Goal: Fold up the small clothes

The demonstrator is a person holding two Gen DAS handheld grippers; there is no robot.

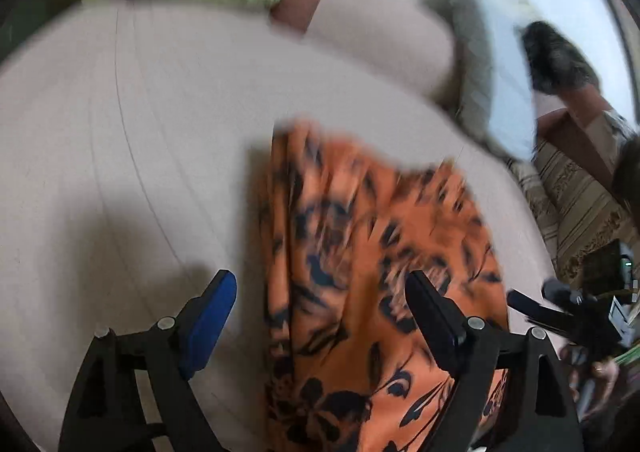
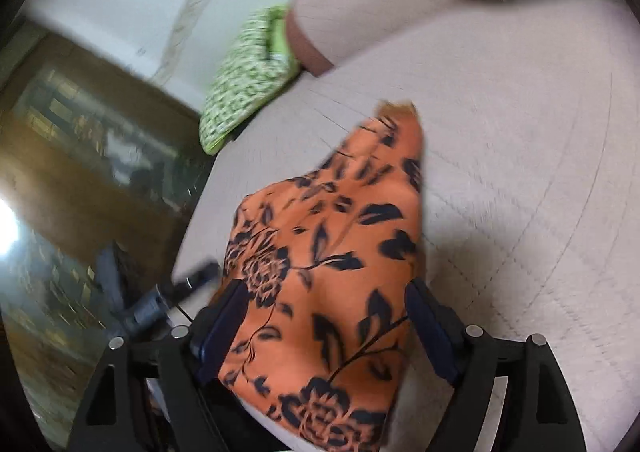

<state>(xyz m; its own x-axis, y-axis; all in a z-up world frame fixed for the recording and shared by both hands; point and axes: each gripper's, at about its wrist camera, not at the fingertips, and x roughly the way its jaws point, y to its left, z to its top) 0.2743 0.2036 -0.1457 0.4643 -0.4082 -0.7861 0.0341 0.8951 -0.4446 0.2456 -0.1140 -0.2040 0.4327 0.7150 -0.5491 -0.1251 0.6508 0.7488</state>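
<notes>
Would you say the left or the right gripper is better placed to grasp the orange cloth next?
Right, probably. The right gripper is open with the orange cloth filling the gap between its fingers. The left gripper is also open, straddling only the cloth's left edge.

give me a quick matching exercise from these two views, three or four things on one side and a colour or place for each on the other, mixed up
Things:
1. garment
2. pillow
3. bed cover
4. left gripper

Descriptions:
A. pale pink, quilted with stitched lines
B. green and white pattern, at the far edge of the bed
C. orange with a dark floral print
D. black frame, jaws apart, a blue pad on one finger

Pairs: 1-C, 2-B, 3-A, 4-D
</notes>
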